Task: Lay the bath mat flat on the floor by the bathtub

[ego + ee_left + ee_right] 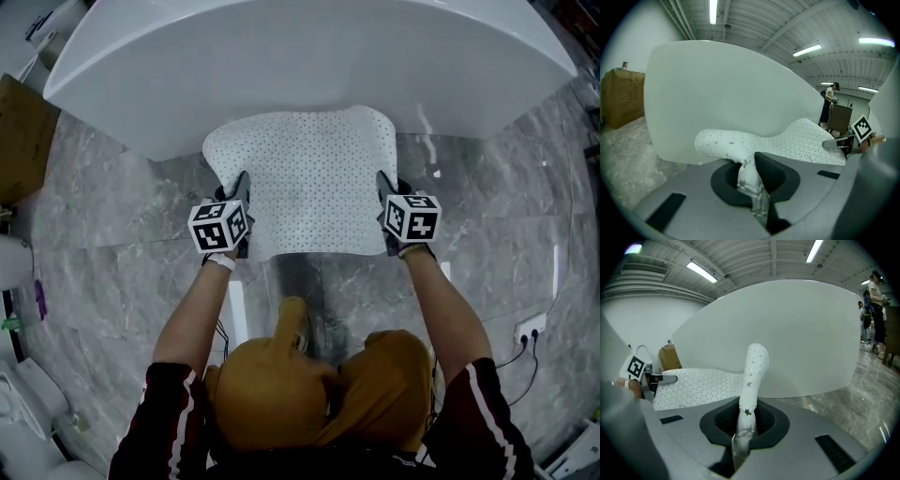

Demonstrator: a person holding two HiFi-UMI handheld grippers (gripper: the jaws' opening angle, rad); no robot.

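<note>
Left gripper [755, 185] jaws are clamped on the left edge of the bath mat [305, 183]; right gripper [744, 425] jaws are clamped on its right edge. The mat is spread between the 2 grippers over the grey floor [112, 272], with its far edge just beside the white bathtub [309, 66].

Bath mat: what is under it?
Grey marble floor shows around the bath mat, so floor presumably lies under it. That patch itself is covered, as is part of the bathtub behind it.

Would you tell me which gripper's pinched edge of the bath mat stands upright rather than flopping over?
The right gripper: there the bath mat rises straight up from the jaws, while at the left gripper it curls over sideways.
</note>
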